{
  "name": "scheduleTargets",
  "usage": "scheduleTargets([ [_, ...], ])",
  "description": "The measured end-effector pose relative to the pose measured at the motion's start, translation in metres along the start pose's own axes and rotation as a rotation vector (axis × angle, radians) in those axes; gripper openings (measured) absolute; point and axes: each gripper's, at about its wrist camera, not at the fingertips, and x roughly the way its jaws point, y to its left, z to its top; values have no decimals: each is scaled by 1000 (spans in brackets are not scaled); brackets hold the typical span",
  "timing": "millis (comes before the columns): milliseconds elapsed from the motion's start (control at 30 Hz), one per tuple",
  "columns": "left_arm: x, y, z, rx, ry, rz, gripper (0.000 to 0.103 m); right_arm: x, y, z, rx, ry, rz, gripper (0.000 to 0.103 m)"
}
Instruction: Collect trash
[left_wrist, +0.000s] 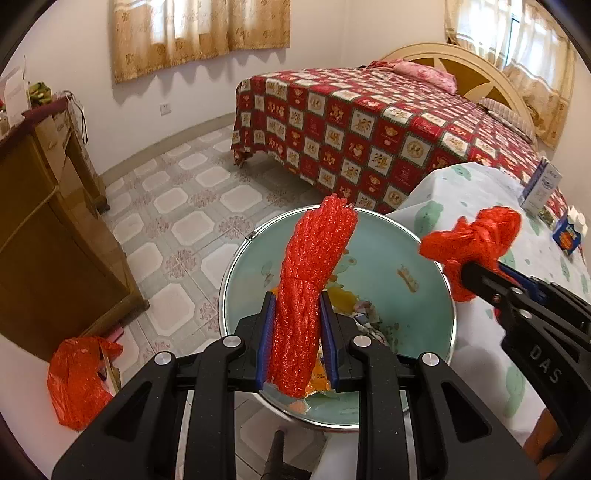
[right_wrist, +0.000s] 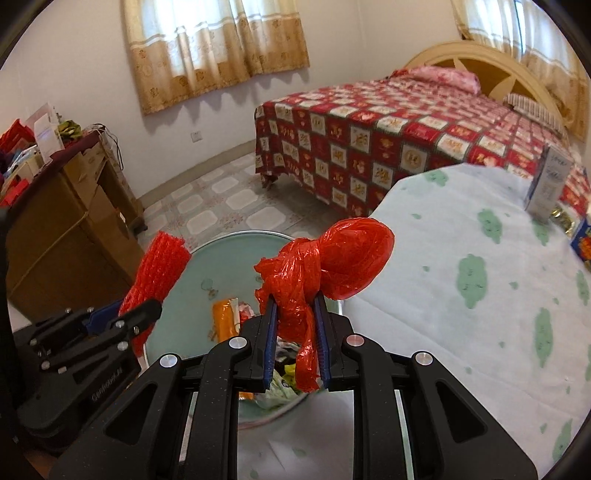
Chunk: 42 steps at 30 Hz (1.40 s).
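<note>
Both tongs loaded, both over the bin.

Left tongs (left_wrist: 297, 334): pads pinching a rolled red foam-net sleeve (left_wrist: 310, 291) around its lower half; roll stands nearly upright, directly above the open mouth of the trash bin (left_wrist: 436, 280). Right wrist view shows the same roll at the bin's left rim.

Right tongs (right_wrist: 295, 332): pads pressed onto the tail of a knotted red plastic bag (right_wrist: 332, 262); the knotted ball sticks out ahead of the pads, roughly over the bin's right edge, just beside the counter (right_wrist: 461, 314) with its green-patterned white cloth.

Bin contents: an orange wrapper (right_wrist: 223, 317) and mixed scraps already at the bottom, so some collecting looks done. Exact items hard to tell.

Remaining, as judged:
- Neither held piece is released yet; both need dropping. The bag may need shifting further inward first, as it sits near the rim.
- On the counter's far end: a white carton (right_wrist: 546, 184), a blue box (right_wrist: 581, 243) and a small dark wrapper beside them. Possibly trash; cannot confirm.
- On the floor by the wooden cabinet: a loose red plastic bag (left_wrist: 77, 376). Also may need collecting.

Estimate: mid-task.
</note>
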Motion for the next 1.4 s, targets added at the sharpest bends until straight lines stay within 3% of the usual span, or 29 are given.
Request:
scheduleTargets([
  [67,8,1,2,-11,13,8,24,5,2,3,1,9,7,23],
  [200,19,4,2,-27,26,17,28,17,2,7,5,7,25,40],
  [333,22,5,1,-40,13,17,55,19,-5,7,37,-9,28,46],
  [400,19,4,2,-39,-2,13,60,15,-9,6,64,-23,35,50],
  [467,13,3,2,-47,-36,28,83,10,-12,6,87,-39,28,57],
  [567,2,2,3,-43,-85,48,88,-7,-16,0,140,-99,0,71],
  [633,-6,2,2,-39,-110,70,93,-13,-21,-3,163,-122,-13,74],
  [867,-38,0,-7,-1,-208,129,97,-35,-24,-16,142,-207,-105,88],
  [1067,-74,-5,-10,28,-310,136,97,-66,-23,-27,114,-287,-134,89],
  [1167,-93,-9,-10,54,-361,147,97,-92,-20,-32,106,-372,-146,92],
  [1400,-125,-6,-3,26,-415,119,97,-126,-11,-33,84,-486,-164,93],
])
